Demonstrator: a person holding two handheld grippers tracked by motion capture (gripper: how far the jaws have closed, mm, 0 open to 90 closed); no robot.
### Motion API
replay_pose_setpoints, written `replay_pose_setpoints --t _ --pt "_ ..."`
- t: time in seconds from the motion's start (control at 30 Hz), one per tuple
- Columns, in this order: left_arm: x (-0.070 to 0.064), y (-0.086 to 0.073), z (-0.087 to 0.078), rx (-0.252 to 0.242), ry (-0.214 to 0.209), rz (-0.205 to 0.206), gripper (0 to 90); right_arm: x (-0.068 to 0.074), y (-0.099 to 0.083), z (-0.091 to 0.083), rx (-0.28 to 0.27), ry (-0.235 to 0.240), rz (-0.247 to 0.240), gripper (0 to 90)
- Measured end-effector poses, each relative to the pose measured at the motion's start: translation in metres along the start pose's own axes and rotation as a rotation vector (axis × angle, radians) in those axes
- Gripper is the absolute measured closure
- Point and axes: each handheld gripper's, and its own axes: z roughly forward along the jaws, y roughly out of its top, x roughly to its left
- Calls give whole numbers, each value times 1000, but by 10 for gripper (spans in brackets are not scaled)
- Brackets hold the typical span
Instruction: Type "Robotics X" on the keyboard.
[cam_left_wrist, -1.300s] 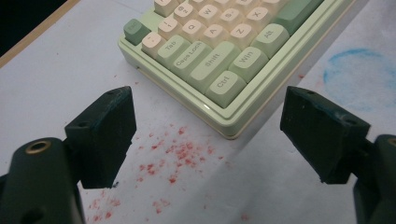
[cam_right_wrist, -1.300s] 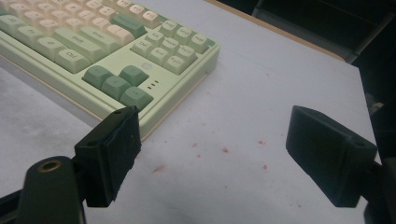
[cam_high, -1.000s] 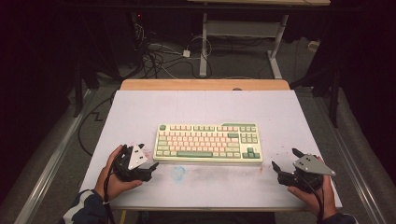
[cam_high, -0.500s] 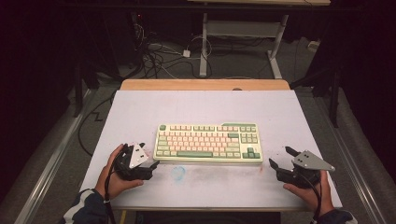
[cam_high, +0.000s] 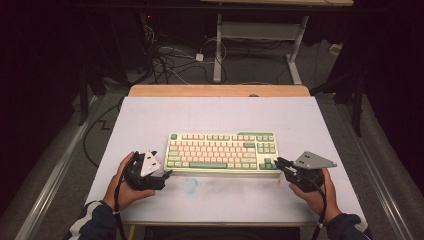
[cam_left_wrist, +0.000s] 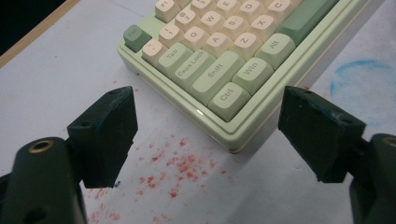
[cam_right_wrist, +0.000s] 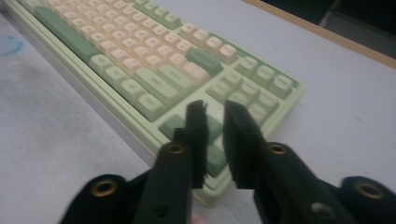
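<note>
Green-and-cream keyboard (cam_high: 222, 152), desk (cam_high: 215, 115) centre: approach step; left hand-held gripper (cam_high: 161, 175) wide open at 8 o'clock, right hand-held gripper (cam_high: 278, 163) nearly closed, empty, at 4; next, grip ends.

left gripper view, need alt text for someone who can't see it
The left gripper hangs open, its black jaws spread either side of the near corner of a green and cream keyboard on a white table, touching nothing. Red specks dot the surface below.

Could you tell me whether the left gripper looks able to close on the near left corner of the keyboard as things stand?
Probably yes. The left gripper is open, its jaws standing either side of the keyboard corner by the Ctrl key, with only bare, red-speckled table between them. Nothing blocks the way.
</note>
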Motion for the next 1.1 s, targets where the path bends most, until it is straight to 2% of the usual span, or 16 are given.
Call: replay_pose_setpoints --t 0.1,0.13,0.33,0.73,1.1 --pt "0 1 2 0 2 -6 187 2 8 9 9 28 -15 900" --pt "0 1 3 -2 2 -7 187 5 12 16 15 40 -26 900" --pt "0 5 6 -11 -4 -12 194 11 21 32 31 67 -55 900" --pt "1 11 12 -13 -9 -22 202 18 31 49 49 98 -87 900" --pt "0 19 22 -20 -15 -19 209 21 35 59 70 113 -99 900"
